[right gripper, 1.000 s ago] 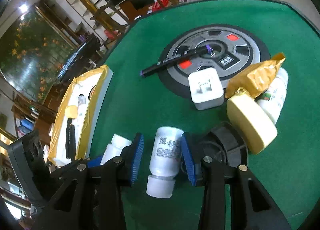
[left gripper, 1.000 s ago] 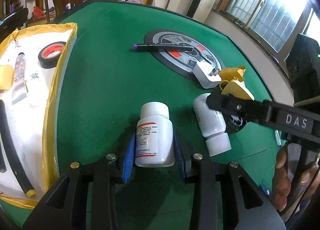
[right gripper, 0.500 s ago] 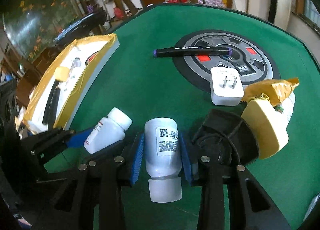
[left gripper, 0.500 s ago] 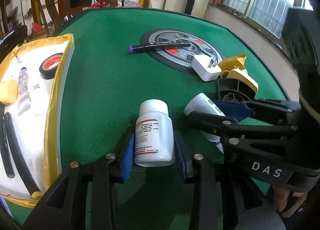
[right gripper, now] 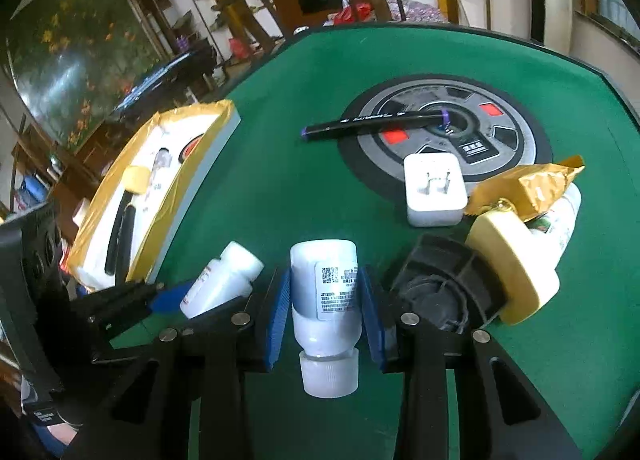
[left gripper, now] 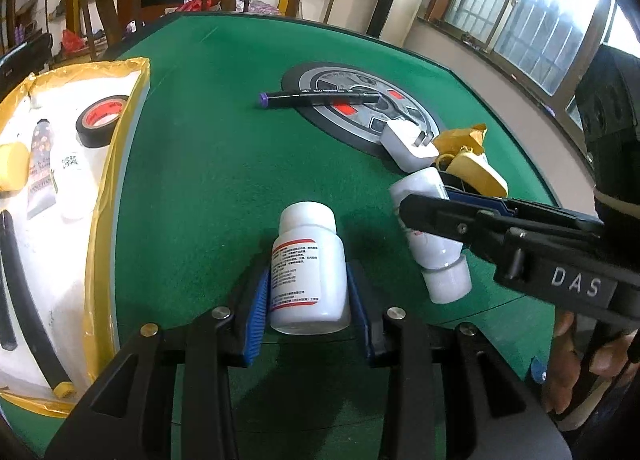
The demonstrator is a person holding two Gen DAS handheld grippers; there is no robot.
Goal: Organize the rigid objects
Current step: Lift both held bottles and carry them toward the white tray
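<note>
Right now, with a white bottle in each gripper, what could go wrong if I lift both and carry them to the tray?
1. The left gripper and right gripper sit close together, so their bottles or fingers may collide on the lift.
2. The right bottle points cap-down toward the camera, gripped on its smooth body; it might slip out.
3. The black holder and yellow disc crowd the right fingers and could get dragged.

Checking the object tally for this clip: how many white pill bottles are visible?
3: one in the left gripper, one in the right gripper, a third under the gold wrapper. Others may be hidden.
</note>
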